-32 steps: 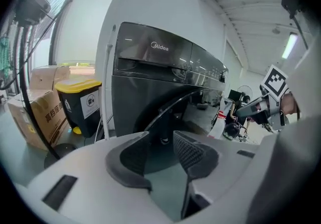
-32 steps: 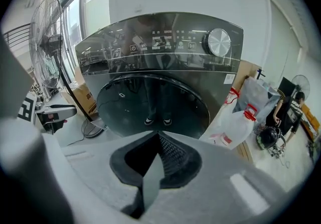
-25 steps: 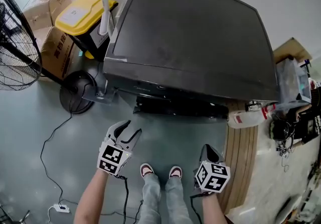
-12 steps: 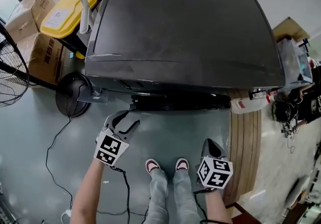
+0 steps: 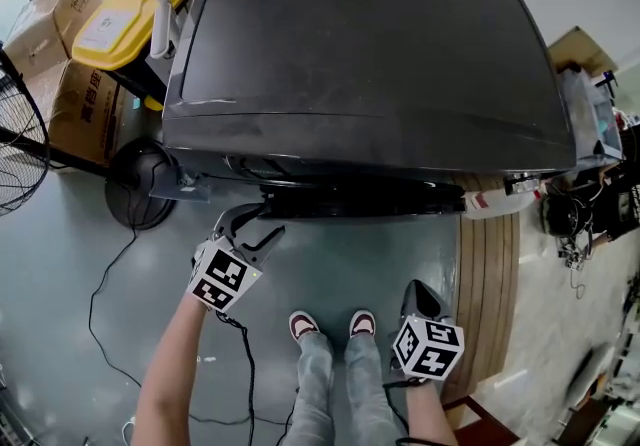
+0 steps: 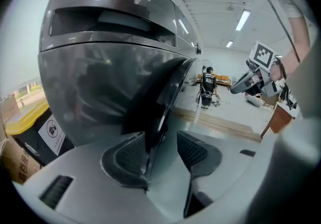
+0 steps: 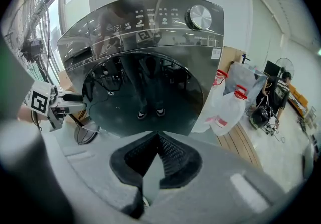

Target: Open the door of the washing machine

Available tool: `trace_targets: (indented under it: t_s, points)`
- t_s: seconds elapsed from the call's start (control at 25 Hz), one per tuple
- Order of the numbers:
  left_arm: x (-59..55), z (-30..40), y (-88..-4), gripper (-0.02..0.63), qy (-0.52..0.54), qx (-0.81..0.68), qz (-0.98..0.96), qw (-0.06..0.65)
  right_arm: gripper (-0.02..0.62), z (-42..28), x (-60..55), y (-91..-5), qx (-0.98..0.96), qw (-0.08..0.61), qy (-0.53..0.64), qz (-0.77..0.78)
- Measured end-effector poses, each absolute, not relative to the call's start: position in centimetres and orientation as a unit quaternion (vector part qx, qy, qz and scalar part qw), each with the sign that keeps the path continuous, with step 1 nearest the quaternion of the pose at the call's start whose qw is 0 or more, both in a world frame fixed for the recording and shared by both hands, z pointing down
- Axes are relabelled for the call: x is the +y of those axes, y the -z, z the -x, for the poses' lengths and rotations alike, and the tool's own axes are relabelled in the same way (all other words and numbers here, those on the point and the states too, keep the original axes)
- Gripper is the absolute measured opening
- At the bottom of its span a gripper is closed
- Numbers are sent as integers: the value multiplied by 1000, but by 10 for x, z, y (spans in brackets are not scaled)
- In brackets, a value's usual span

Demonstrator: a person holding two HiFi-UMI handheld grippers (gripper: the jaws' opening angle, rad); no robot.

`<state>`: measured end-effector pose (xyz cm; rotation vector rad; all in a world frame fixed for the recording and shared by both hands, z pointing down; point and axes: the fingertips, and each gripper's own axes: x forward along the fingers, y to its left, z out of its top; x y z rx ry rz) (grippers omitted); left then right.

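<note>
Left claw (image 5: 256, 226) has neared; jaws just opened astride door edge (image 6: 168, 92).

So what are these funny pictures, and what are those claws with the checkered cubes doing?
A camera on someone's head looks down: you see their shoes and the dark washing machine. Each hand holds a claw tool, a gripper, with its own camera; those give the other two pictures. The left gripper has just been opening its jaws; the edge of the door stands between them, not squeezed. The right gripper is shut and empty. On the floor beside the machine stand a yellow bin, cardboard boxes and a fan.
</note>
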<state>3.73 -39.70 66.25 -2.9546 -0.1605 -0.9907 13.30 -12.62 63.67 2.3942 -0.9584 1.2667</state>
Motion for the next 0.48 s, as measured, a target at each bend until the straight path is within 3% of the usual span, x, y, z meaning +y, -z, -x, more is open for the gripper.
trace_targets:
  t_s: [0.48]
  points:
    - [-398, -46, -667, 146, 310, -69, 948, 19, 5, -132, -137, -638, -351, 144, -427, -820]
